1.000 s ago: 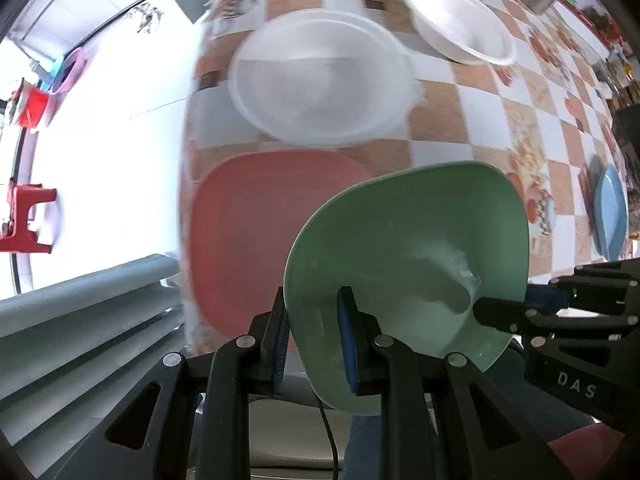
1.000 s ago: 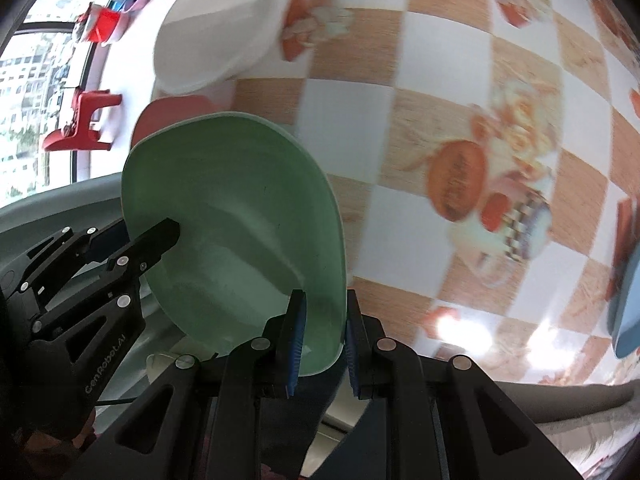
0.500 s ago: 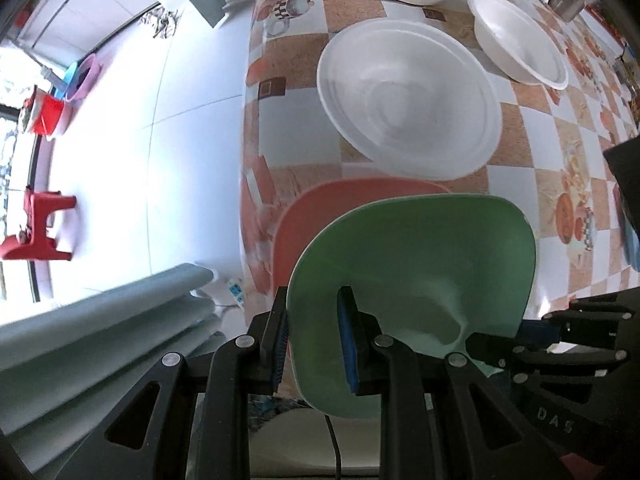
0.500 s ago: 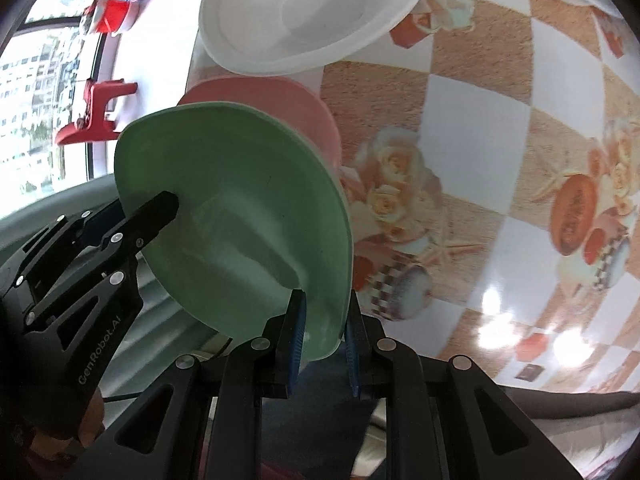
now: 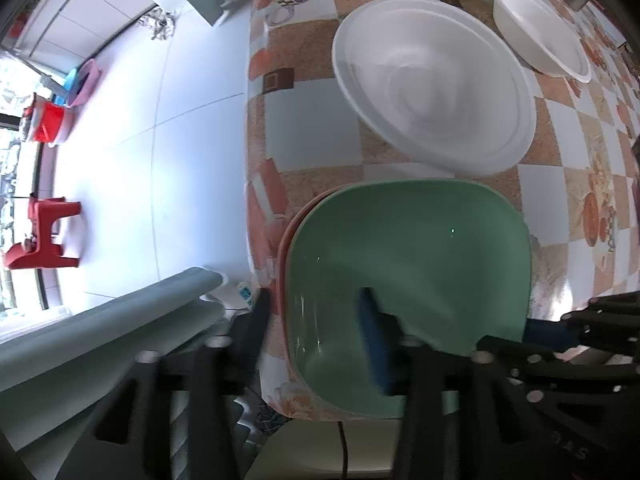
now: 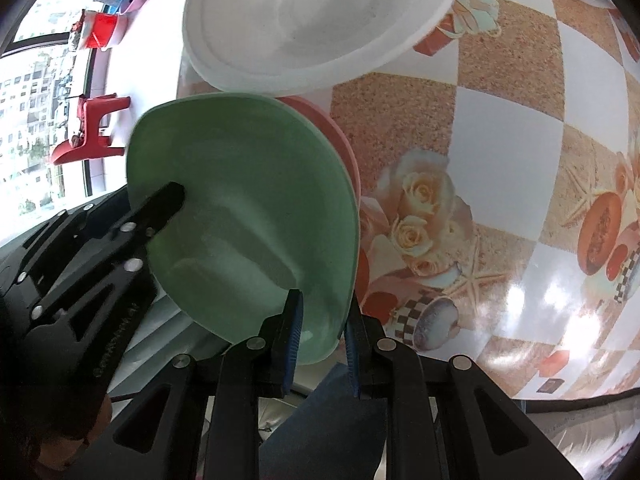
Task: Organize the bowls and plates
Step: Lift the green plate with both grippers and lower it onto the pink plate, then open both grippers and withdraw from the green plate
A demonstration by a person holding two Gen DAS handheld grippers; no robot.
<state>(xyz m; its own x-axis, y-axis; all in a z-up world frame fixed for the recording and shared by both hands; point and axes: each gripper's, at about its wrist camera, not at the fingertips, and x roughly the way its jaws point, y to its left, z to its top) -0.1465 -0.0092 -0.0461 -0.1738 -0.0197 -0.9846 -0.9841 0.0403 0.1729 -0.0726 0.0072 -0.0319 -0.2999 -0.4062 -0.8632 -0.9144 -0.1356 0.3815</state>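
Observation:
A green square plate (image 5: 408, 272) lies nested on a pink plate (image 5: 289, 240) at the table's near corner; it also shows in the right wrist view (image 6: 248, 216), with the pink plate's rim (image 6: 340, 140) behind it. My left gripper (image 5: 314, 320) is open, its fingers wide on either side of the green plate's left rim. My right gripper (image 6: 322, 332) straddles the plate's near edge with its jaws slightly parted; its grip is unclear. A large white bowl (image 5: 432, 92) sits just beyond the stack.
More white bowls (image 5: 536, 28) stand further back on the checkered tablecloth (image 5: 304, 120). The table edge drops to a white floor on the left, with a red stool (image 5: 40, 236) and red bucket (image 5: 50, 122).
The green plate came down from a tilted hold onto the pink plate. My left gripper opened and let go of its rim. My right gripper's jaws widened slightly.

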